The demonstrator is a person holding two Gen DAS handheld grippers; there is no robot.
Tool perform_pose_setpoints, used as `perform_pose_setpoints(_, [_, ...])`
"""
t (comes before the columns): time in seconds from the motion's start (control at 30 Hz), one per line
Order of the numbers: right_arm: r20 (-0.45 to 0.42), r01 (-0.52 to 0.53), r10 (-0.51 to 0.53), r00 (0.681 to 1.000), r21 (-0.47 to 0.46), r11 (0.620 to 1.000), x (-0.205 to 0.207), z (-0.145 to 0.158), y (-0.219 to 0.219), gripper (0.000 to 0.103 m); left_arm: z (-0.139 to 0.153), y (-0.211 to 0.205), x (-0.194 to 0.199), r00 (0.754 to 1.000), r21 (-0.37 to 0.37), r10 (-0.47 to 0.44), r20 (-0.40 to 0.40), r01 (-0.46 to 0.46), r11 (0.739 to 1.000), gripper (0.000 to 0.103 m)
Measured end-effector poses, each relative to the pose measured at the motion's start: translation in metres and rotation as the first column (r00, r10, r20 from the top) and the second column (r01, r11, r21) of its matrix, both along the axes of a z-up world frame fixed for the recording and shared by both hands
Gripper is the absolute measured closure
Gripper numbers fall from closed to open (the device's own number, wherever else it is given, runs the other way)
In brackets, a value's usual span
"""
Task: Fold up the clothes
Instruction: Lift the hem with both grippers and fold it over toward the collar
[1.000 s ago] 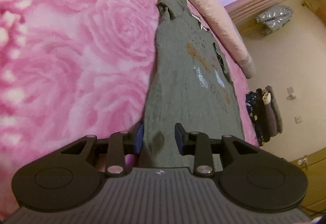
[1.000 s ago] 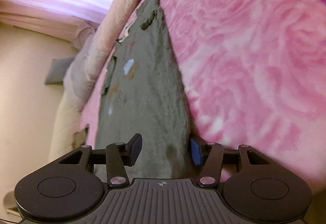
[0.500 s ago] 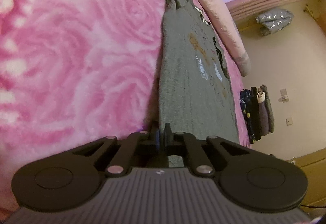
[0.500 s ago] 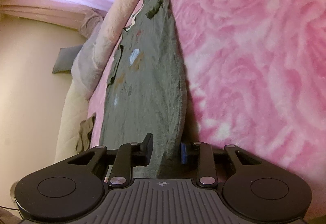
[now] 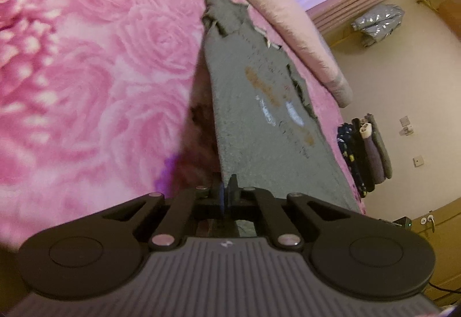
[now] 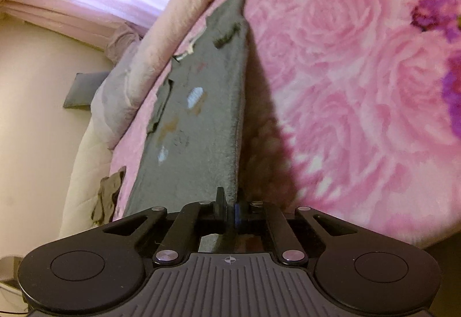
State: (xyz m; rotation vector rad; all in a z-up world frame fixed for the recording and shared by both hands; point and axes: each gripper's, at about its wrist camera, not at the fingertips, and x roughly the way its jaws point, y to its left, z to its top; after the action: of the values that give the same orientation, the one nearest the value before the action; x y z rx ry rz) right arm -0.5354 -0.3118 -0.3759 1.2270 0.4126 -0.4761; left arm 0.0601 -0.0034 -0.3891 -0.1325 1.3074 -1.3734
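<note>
Your gray T-shirt [image 5: 256, 103] lies stretched on the pink rose-print blanket [image 5: 86, 72], its long axis running straight away from both of your grippers toward the pale pink bolster [image 5: 276, 8] at the far edge of the bed. The printed side faces up, with orange and white patches showing. The far end narrows to a point beside the bolster; the near end sits between your fingers.

Your left gripper [image 5: 227, 194] has its 2 fingers pinched tight on the shirt's near edge, with no gap visible. That edge stands raised off the blanket, casting a dark shadow to the left.

Your right gripper [image 6: 230, 209] is likewise clamped on its near edge of the T-shirt [image 6: 196, 126], the fabric running up from the fingers, with shadow falling on the blanket [image 6: 345, 72] to the right.

Both grippers point forward along the shirt, low over the bed. A stack of folded clothes [image 5: 366, 152] sits off the bed at the right of the left view.
</note>
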Motion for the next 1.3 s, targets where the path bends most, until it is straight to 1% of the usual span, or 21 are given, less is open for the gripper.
perform_pose_setpoints(0.13, [0.020,0.013,-0.013,1.000,-0.008,1.000,-0.019,0.013,0.037,0.100,0.014,0.048,-0.018,0.999,-0.040,0.032,-0.018,-0.033,0.999,0.103])
perform_pose_setpoints(0.4, [0.062,0.037,-0.035,0.997,-0.023,0.999,-0.064,0.038,0.127,0.100,0.024,0.156,-0.059,0.991,-0.069,0.116,-0.071,-0.120,0.990,0.103])
perform_pose_setpoints(0.5, [0.074,0.043,-0.041,0.996,-0.029,0.999,-0.077,0.048,0.156,0.100,0.028,0.180,-0.069,0.986,-0.077,0.140,-0.086,-0.147,0.986,0.103])
perform_pose_setpoints(0.63, [0.076,0.036,-0.033,0.997,-0.045,0.998,-0.079,0.059,0.166,0.100,0.034,0.188,-0.070,0.985,-0.090,0.148,-0.094,-0.156,0.984,0.103])
perform_pose_setpoints(0.73, [0.079,0.032,-0.027,0.997,-0.059,0.998,-0.078,0.068,0.168,0.100,0.041,0.179,-0.064,0.985,-0.107,0.144,-0.097,-0.154,0.982,0.103])
perform_pose_setpoints(0.83, [0.084,0.032,-0.026,0.996,-0.077,0.997,-0.067,0.082,0.147,0.100,0.050,0.153,-0.049,0.985,-0.112,0.139,-0.103,-0.150,0.982,0.103])
perform_pose_setpoints(0.9, [0.080,0.041,-0.035,0.996,-0.071,0.997,-0.058,0.089,0.127,0.100,0.056,0.130,-0.037,0.985,-0.112,0.134,-0.109,-0.146,0.983,0.103])
perform_pose_setpoints(1.1, [0.094,0.078,-0.079,0.992,0.015,0.997,-0.024,0.094,0.039,0.100,0.069,0.032,0.009,0.985,-0.108,0.114,-0.126,-0.128,0.986,0.103])
perform_pose_setpoints(1.2, [0.090,0.090,-0.095,0.991,0.062,0.994,0.001,0.090,-0.012,0.100,0.065,-0.024,0.032,0.987,-0.077,0.107,-0.123,-0.117,0.990,0.103])
perform_pose_setpoints(1.3, [0.057,0.095,-0.100,0.993,0.095,0.991,0.028,0.079,-0.066,0.100,0.059,-0.078,0.053,0.988,-0.047,0.100,-0.114,-0.106,0.993,0.103])
